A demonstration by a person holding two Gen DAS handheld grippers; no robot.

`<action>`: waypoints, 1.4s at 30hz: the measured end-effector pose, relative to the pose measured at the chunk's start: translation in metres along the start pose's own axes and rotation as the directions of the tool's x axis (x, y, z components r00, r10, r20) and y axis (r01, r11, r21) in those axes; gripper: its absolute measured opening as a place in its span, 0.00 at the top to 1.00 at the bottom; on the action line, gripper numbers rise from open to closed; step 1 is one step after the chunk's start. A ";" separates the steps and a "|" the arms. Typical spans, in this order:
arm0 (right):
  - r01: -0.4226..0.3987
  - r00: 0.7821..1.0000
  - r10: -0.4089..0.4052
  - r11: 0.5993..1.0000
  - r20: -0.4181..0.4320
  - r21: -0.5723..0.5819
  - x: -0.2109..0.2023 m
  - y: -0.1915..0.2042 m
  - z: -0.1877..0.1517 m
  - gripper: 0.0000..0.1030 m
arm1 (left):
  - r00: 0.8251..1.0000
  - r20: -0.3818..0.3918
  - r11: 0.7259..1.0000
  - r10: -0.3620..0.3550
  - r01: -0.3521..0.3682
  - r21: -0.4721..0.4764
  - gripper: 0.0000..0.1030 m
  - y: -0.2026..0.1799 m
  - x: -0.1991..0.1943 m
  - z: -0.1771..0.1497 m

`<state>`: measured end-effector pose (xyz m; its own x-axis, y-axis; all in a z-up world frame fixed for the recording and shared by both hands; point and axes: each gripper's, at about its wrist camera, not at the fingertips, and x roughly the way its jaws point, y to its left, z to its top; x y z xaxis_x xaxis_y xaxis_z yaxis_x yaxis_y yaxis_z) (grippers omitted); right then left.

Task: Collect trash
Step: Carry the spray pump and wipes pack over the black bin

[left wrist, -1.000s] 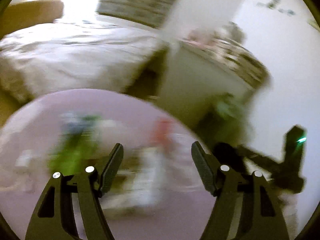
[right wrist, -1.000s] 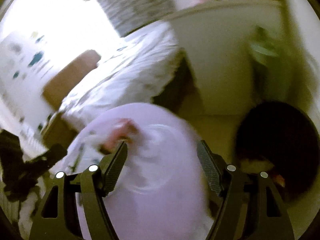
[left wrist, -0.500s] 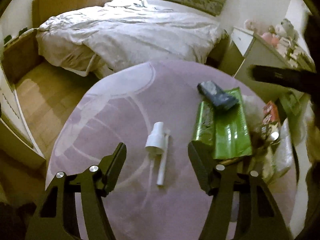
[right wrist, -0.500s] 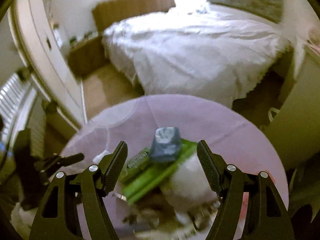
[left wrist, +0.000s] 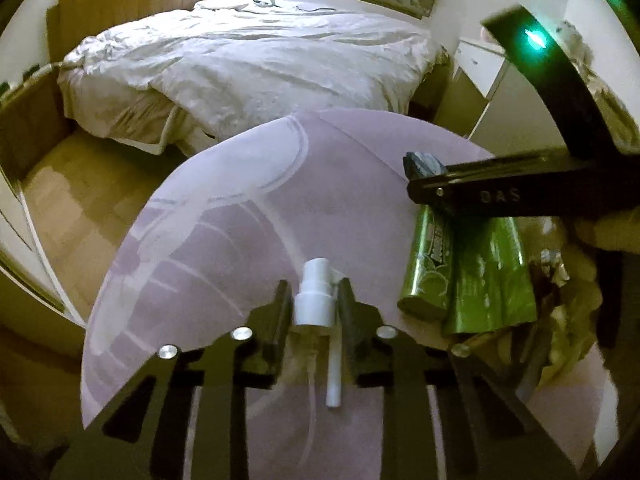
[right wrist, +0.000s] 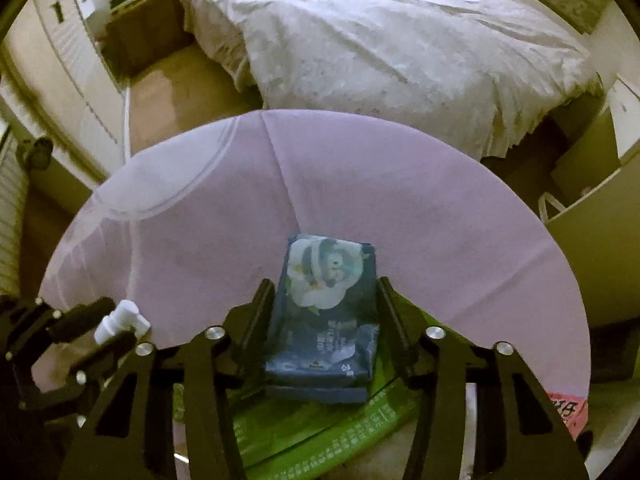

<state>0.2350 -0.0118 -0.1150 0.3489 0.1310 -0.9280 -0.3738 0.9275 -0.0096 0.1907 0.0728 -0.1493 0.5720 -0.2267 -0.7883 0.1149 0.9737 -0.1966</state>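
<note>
My left gripper [left wrist: 312, 300] points down at the round lilac counter [left wrist: 240, 216], and its jaws are closing around a white spray pump head [left wrist: 316, 292] with a thin dip tube trailing back under it. Both pads look to be touching the sides of the pump's collar, though the fisheye makes it hard to be sure that the left one presses yet. The pump lies on the cloth near my edge of the counter.

My right gripper [right wrist: 326, 320] is closing too, its jaws standing on either side of a dark blue tissue pack [right wrist: 328, 304] printed with a white flower. The pads sit right against the pack's long edges. The pack rests on top of a green foil wrapper [right wrist: 316, 432], which lies flat on the counter; in the left view that same green wrapper [left wrist: 488, 280] spreads beside a green tube-shaped package [left wrist: 428, 272], with crumpled foil scraps [left wrist: 554, 272] just to the right.

A pink packet [right wrist: 568, 412] shows at the right edge of the counter. Beyond the counter is a bed [right wrist: 400, 40] with a rumpled white duvet, and wooden floor [left wrist: 72, 200] beside it.
</note>
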 end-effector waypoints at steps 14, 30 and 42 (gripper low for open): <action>-0.292 0.877 0.173 0.933 0.449 0.211 -0.159 -0.064 -0.096 0.56 | 0.982 0.136 0.990 -0.133 0.137 -0.019 0.78 -0.021 -0.057 0.000; -0.235 0.801 -0.138 0.822 0.582 0.519 -0.253 -0.198 -0.279 0.56 | 0.865 0.128 0.862 -0.485 0.449 0.236 0.78 -0.218 -0.099 0.029; -0.204 0.779 -0.334 0.665 0.531 0.718 -0.263 -0.299 -0.383 0.56 | 0.762 -0.084 0.699 -0.642 0.627 0.345 0.78 -0.377 -0.049 0.021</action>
<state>-0.0743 -0.4579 -0.0110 0.8529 -0.0222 -0.5216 0.2974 0.8418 0.4505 0.1366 -0.2827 -0.0242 0.2938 -0.7996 -0.5238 0.7188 0.5460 -0.4304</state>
